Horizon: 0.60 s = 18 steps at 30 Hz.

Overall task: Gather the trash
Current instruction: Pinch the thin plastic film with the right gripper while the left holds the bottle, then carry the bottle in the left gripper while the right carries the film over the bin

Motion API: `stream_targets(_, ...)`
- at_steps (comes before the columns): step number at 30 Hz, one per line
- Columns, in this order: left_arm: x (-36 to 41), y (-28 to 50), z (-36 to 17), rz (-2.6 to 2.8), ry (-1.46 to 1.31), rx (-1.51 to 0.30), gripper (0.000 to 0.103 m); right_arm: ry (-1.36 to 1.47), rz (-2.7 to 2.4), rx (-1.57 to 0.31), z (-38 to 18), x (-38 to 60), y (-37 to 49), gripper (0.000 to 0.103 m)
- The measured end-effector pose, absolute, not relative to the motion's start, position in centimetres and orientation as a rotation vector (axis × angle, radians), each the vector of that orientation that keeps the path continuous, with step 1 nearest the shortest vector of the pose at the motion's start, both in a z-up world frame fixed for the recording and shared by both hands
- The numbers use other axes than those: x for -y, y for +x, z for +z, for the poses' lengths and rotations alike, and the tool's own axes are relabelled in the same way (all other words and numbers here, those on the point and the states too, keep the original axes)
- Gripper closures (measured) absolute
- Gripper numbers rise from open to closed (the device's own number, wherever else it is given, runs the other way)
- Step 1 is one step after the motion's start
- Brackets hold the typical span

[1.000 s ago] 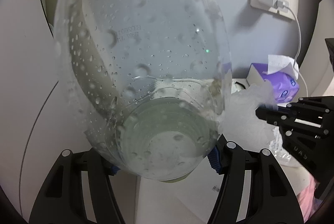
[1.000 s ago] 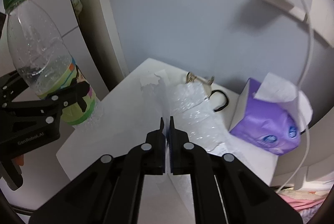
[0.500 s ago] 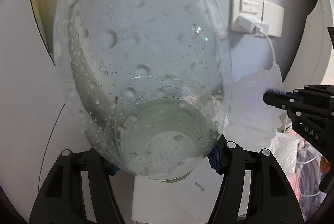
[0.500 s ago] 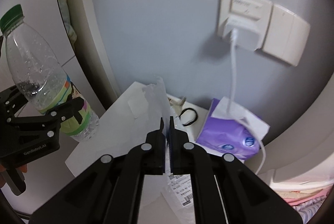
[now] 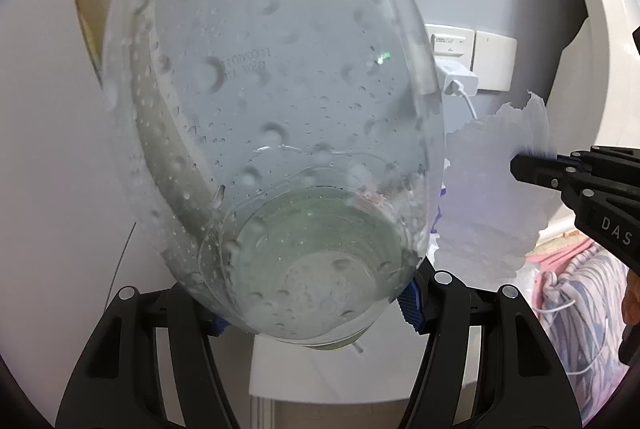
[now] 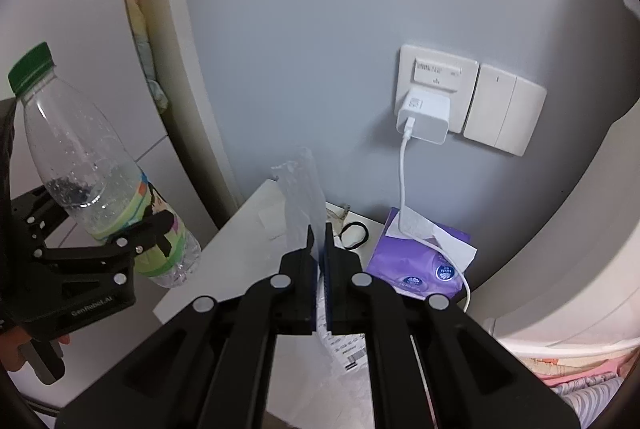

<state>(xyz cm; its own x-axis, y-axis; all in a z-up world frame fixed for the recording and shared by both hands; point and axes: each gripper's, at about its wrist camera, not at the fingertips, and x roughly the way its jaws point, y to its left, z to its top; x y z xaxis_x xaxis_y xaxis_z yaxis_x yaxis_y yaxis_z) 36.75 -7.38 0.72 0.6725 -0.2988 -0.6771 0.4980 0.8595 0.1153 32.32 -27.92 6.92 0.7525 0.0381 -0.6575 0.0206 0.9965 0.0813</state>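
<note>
A clear plastic bottle (image 5: 272,133) with droplets inside fills the left wrist view; my left gripper (image 5: 316,309) is shut on its lower body. From the right wrist view the same bottle (image 6: 92,165) shows a green cap and a coloured label, held in the left gripper (image 6: 132,241) above the white table (image 6: 240,237). My right gripper (image 6: 318,233) is shut on a torn sheet of thin plastic wrap (image 6: 302,197), which hangs in the air. That sheet (image 5: 496,197) appears right of the bottle, pinched by the right gripper (image 5: 520,169).
A purple tissue pack (image 6: 420,261), a black hair tie (image 6: 354,235) and a printed slip (image 6: 346,349) lie on the table. A charger (image 6: 424,117) with a white cable sits in a wall socket. Bedding (image 5: 576,301) lies at the lower right.
Both grippers have risen with their loads. The table and tissue pack sit lower and smaller in view, and the wall socket has come toward the centre.
</note>
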Motion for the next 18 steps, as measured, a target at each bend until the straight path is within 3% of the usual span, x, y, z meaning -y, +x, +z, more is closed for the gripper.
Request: stream_targets(18,-1.2,27.1,2.4,-0.348,0.266,-0.74,0.042,0.023,0.187,-0.713,11.1,18.0,23.4,0.098)
